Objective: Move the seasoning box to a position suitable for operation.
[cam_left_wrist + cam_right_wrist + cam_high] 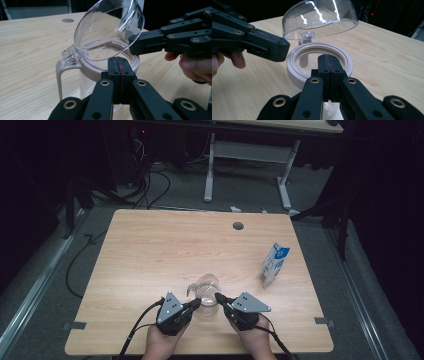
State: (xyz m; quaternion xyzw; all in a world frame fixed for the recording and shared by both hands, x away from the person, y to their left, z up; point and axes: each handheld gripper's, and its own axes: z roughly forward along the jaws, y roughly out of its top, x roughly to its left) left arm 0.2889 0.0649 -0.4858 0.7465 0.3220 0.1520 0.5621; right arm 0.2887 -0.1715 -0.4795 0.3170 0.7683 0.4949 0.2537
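Clear pitcher (207, 294) (lid up) sits between both closed tools.

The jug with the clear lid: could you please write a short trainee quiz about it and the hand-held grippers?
1. True or false: the clear lid of the jug is swung open.
2. The left hand-held gripper has its jaws: A open, B shut.
3. What stands to the right of the jug on the table?

Key: 1 true. 2 B; the right hand-held gripper is shut too. 3 A blue and white carton.
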